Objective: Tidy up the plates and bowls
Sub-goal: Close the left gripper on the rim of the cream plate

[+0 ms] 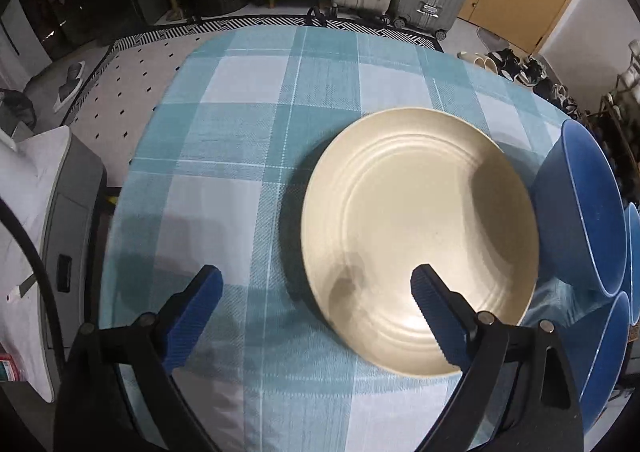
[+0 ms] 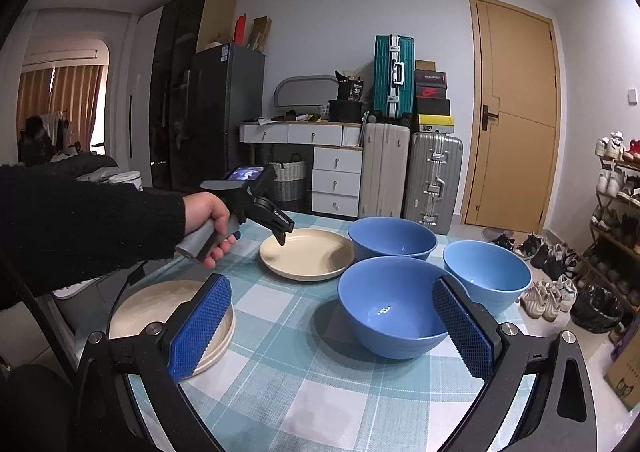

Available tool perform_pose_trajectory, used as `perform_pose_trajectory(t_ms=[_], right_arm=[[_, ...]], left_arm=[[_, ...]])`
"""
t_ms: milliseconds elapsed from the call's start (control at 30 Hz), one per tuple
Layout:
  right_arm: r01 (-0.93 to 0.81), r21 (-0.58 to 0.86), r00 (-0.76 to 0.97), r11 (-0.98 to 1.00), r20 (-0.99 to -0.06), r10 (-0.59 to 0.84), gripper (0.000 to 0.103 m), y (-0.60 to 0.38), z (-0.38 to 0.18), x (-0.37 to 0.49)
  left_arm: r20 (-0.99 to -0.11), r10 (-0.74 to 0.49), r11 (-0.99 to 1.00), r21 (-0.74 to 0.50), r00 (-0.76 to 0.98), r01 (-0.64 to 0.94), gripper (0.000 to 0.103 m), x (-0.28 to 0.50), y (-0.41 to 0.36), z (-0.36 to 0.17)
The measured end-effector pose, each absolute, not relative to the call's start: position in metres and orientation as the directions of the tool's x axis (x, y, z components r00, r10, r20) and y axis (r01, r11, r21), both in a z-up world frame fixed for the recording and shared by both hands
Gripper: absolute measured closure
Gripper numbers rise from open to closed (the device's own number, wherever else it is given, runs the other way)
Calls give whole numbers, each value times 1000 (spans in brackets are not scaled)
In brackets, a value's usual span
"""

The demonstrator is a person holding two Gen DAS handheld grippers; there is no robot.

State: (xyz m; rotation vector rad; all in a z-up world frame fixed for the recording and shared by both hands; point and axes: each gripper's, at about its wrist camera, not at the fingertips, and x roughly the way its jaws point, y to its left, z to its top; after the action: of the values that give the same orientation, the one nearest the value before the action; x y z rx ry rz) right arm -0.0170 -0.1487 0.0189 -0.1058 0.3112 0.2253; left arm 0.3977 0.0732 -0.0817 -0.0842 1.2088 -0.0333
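Your left claw (image 1: 316,316) is hanging wide open, holding nothing, with its right finger over the near edge of the cream plate (image 1: 420,240). That plate is lying flat on the checked tablecloth (image 1: 240,131), far from you, just left of the blue bowls (image 2: 392,240). Your right claw (image 2: 332,328) is also gaping wide and empty, waiting above the near blue bowl (image 2: 392,308). Near you on the left, a second cream plate (image 2: 160,304) is sitting at the table's edge. You seem to be getting ready to pick up the far plate. Next, I think, you are needing one finger under its rim, one on top, then a squeeze.
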Motion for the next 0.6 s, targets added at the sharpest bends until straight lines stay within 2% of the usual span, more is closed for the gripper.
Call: perform_pose_trajectory(t_ms=[467,500,533,600], right_arm=[[-230,11,914,973,-340,220,1,-159,22,-13],[-229,15,914,973,-340,221,1,-160,22,-12],[-228,20,914,973,-340,221,1,-161,22,-12],[-225,26,913,974,-343,220,1,-163,22,-11]], left_arm=[[-938,-59,993,-91,341,-81,13,404,85,-97],[-939,-64,993,-94,338,-72,26,404,84,-97],[-943,-66,994,-92,327,-63,45,404,83,-98],[-961,-82,995,-92,264,-27,63,407,77,-107]])
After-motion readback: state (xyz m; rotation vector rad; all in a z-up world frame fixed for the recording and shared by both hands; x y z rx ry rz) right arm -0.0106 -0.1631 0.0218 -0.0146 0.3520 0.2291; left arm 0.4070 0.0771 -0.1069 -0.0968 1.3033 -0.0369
